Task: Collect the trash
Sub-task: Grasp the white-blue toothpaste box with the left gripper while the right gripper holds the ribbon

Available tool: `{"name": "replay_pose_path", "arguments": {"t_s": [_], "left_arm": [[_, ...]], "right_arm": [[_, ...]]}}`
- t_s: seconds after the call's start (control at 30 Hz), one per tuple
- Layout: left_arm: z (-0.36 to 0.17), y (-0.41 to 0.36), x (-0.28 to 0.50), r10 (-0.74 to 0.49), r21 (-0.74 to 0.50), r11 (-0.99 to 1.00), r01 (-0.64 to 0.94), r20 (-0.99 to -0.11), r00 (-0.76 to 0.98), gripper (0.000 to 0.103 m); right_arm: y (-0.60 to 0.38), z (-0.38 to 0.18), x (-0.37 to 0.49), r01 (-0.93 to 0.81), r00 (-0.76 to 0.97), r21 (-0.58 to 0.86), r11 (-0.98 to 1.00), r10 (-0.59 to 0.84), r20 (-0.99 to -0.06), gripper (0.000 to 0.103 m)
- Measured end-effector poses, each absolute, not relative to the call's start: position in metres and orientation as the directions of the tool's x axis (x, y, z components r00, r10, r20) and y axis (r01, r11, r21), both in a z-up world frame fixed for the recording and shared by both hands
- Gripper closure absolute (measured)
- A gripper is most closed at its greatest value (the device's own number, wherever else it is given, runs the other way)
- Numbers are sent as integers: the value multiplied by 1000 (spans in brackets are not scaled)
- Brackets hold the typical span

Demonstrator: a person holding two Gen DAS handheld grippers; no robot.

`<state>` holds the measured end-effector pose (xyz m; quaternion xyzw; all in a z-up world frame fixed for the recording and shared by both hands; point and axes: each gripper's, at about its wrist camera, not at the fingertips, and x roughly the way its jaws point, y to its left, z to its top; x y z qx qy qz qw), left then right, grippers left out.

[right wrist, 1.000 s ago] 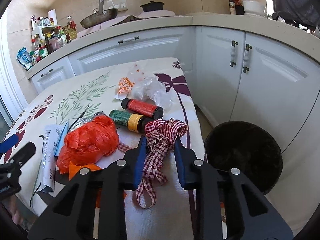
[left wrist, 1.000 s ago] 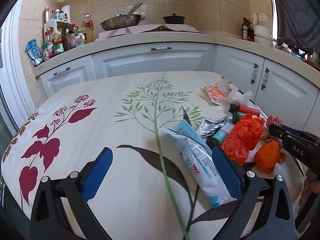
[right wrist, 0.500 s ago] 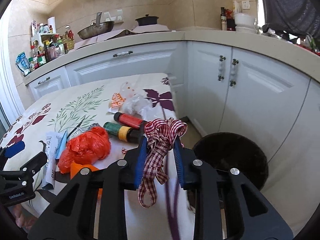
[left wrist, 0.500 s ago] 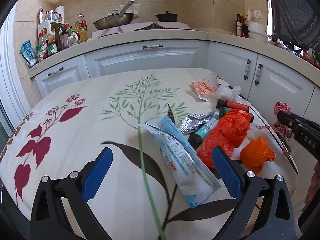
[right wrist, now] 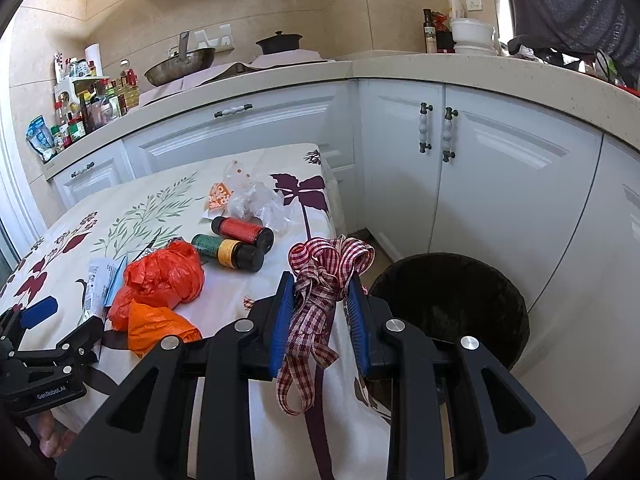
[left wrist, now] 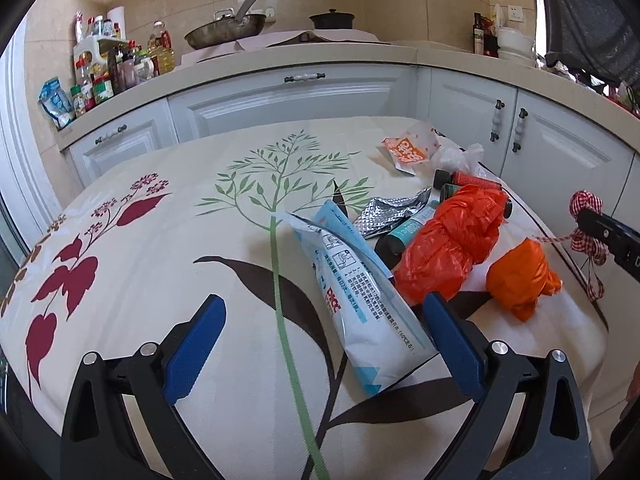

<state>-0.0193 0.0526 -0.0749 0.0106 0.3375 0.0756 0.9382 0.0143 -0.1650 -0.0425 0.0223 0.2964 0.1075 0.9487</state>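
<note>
My right gripper [right wrist: 320, 304] is shut on a red-and-white checked ribbon [right wrist: 324, 276], held in the air off the table's right edge, left of a black trash bin [right wrist: 448, 304] on the floor. The ribbon also shows in the left wrist view [left wrist: 586, 224]. My left gripper [left wrist: 320, 340] is open and empty above the flowered tablecloth [left wrist: 160, 248]. On the table lie a blue-white pouch [left wrist: 360, 292], a red plastic bag [left wrist: 448, 240], an orange bag [left wrist: 520, 280], foil wrapper [left wrist: 388, 212], two spice bottles [right wrist: 236, 240] and clear plastic with an orange wrapper [left wrist: 412, 148].
White kitchen cabinets [right wrist: 480, 168] run behind and to the right of the table. The counter holds a wok [left wrist: 224, 32], a black pot [left wrist: 332, 20] and a rack of bottles [left wrist: 108, 68]. The bin stands between table and cabinets.
My right gripper has lifted the ribbon off the table and carried it right, toward the bin. The left gripper has drawn back a little and stays open.
</note>
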Motion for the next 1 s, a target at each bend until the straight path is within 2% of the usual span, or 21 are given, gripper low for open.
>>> {"name": "replay_pose_path", "arguments": {"t_s": [0.03,0.07,0.27,0.4,0.5,0.6,0.63,1.0], "left_arm": [[-75,52,-20,149,78,989,-128,-631,761,17],[-76,52,-20,144,80,990,-120,-632,761,37],[-82,64,-19,101,38,994,-102,-668,737,64],[-81,72,-22,114,41,992,-116,-652,750,70],[-79,72,-25,125,61,992,-112,-633,764,80],[-76,74,-27,131,73,991,-110,-618,775,84],[-75,75,-27,131,70,991,-111,-617,776,88],[-50,74,-31,145,88,989,-116,-544,827,89]], "right_arm": [[-165,-43,14,-191,801,106,976,218,-558,77],[-164,-42,14,-192,801,107,976,219,-558,77],[-159,-42,13,-198,796,102,975,220,-563,77],[-156,-43,14,-203,793,95,975,220,-567,77],[-153,-44,14,-209,789,93,974,224,-572,77],[-150,-43,14,-212,791,89,973,224,-569,77],[-150,-43,13,-213,792,88,973,225,-568,77],[-161,-34,10,-188,816,76,979,198,-542,77]]}}
